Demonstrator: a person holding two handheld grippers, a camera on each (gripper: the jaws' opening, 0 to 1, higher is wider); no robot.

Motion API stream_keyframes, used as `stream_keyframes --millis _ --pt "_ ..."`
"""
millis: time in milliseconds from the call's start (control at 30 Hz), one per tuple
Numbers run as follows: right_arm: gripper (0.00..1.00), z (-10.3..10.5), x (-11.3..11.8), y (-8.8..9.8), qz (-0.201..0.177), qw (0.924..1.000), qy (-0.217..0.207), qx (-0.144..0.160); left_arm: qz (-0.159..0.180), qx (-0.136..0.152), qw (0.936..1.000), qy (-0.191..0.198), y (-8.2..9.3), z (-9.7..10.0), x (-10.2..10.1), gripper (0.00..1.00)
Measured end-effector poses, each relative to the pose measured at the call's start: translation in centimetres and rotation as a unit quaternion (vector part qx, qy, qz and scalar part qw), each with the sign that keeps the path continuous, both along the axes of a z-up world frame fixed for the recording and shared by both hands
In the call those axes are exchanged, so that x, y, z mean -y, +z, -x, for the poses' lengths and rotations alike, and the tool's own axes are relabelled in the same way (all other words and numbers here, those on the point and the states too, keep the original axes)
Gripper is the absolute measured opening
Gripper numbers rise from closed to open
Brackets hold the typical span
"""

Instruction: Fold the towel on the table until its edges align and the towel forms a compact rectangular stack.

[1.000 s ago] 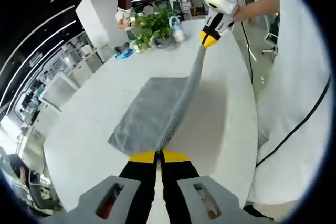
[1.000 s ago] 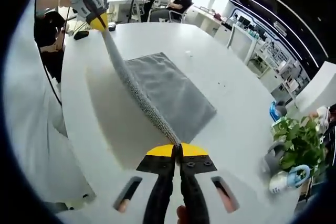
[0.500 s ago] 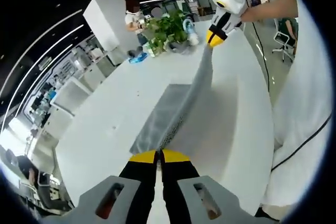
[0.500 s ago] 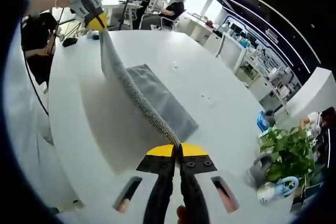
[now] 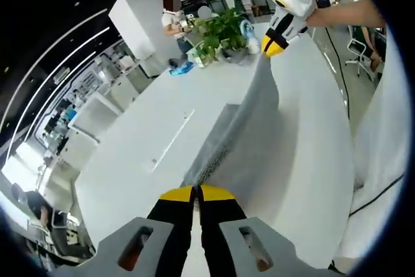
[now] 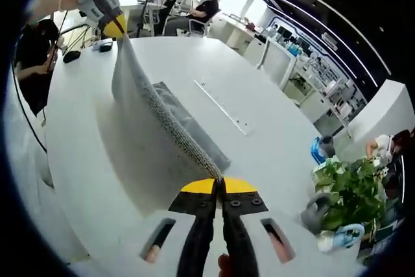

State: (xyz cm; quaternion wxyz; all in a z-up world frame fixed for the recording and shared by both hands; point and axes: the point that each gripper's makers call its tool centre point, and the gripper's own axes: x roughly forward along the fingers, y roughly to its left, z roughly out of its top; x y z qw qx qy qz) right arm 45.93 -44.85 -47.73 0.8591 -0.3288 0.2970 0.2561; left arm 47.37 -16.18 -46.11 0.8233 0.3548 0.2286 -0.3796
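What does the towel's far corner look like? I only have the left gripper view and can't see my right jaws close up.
Observer: In the right gripper view, the right gripper is shut on the towel corner, yellow tips together.
Operator: And behind my left gripper?
Observer: The left gripper holds the other corner; beyond it dark items lie near the table edge, and a person sits at a desk.
Operator: Is the edge taut?
Observer: From the right side, the lifted edge runs in a gentle curve between the two grippers, above the part lying on the table.
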Motion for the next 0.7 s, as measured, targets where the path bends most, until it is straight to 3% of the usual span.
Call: stream_keyframes --millis 367,700 --pt "0.0 -3.8 -0.4 -0.1 0.001 1.0 0.004 0.003 -0.003 -0.005 0.9999 0.01 -0.5 -3.2 -0.4 0.03" --pt "0.0 -7.1 -0.7 -3.1 0.005 0.9996 0.008 -0.027 -0.014 -0.034 0.9991 0.021 -3.5 -6.2 -0.7 0.03"
